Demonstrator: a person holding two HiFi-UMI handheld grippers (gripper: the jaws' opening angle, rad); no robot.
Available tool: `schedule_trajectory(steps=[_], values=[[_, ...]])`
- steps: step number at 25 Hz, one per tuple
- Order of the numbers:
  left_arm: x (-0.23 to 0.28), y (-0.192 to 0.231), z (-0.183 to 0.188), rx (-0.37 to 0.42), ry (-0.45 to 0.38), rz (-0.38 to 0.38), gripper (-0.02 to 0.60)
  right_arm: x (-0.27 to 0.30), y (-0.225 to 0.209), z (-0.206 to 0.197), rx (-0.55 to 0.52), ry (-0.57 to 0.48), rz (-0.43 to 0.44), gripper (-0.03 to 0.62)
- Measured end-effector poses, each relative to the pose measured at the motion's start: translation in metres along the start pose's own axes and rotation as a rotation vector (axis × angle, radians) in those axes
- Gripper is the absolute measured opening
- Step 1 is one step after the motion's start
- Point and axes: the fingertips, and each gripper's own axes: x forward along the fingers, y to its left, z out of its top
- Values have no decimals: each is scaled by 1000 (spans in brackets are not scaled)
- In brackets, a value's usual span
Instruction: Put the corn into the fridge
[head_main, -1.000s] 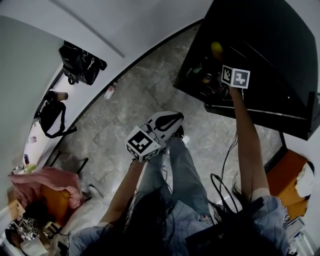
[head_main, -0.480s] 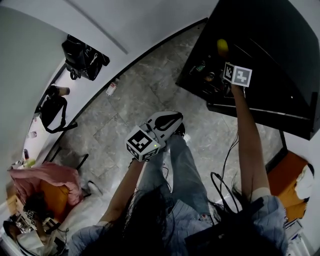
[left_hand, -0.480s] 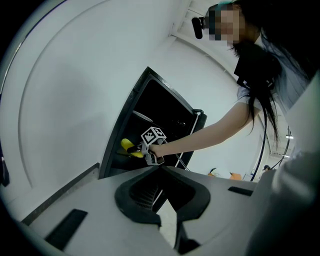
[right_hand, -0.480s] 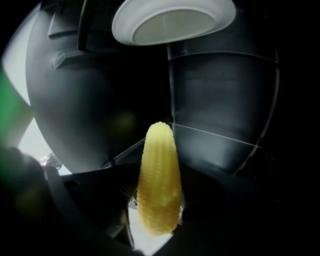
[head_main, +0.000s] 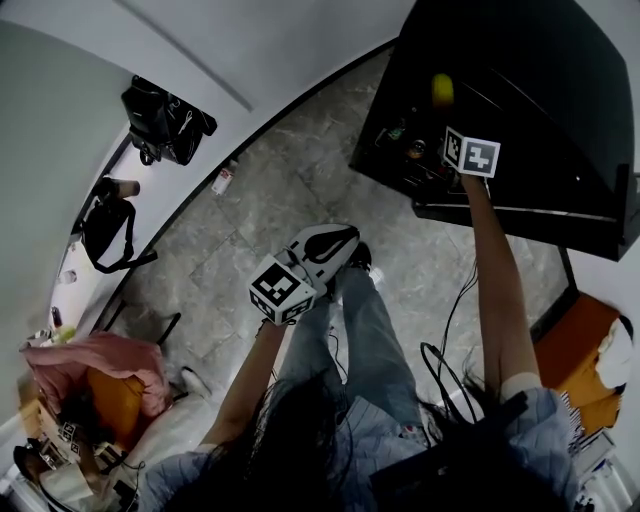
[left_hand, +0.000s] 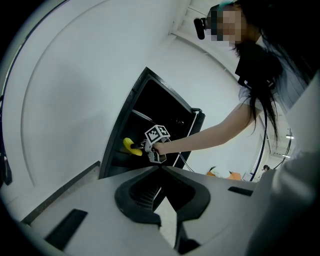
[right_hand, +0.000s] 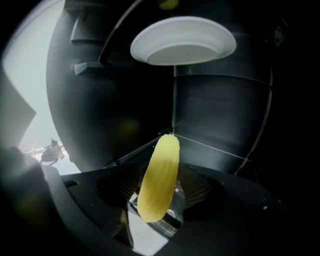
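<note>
A yellow corn cob stands between the jaws of my right gripper, which is shut on it. The corn is held out into the open black fridge, above a glass shelf. The left gripper view shows the cob ahead of the right gripper at the fridge opening. My left gripper hangs low in front of the person's legs, away from the fridge. Its jaws meet at the tips and hold nothing.
A white plate sits on an upper shelf inside the fridge, above the corn. Small items stand on a lower shelf. Black bags lie by the wall, with pink cloth at the left. Cables trail by the legs.
The right gripper has carried the corn slightly farther into the fridge. The left gripper has barely moved.
</note>
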Motion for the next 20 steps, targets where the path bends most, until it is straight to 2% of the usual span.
schedule_trajectory(steps=[8, 12, 16, 20], values=[[-1, -6, 4, 5, -7, -18, 8, -27, 18, 16, -14, -65, 62, 249], [-5, -11, 4, 9, 0, -31, 8, -45, 27, 19, -16, -104, 46, 247], [-12, -16, 4, 14, 8, -40, 8, -68, 38, 21, 23, -150, 44, 247], [-16, -16, 12, 21, -4, -39, 8, -97, 58, 30, 80, -220, 102, 247]])
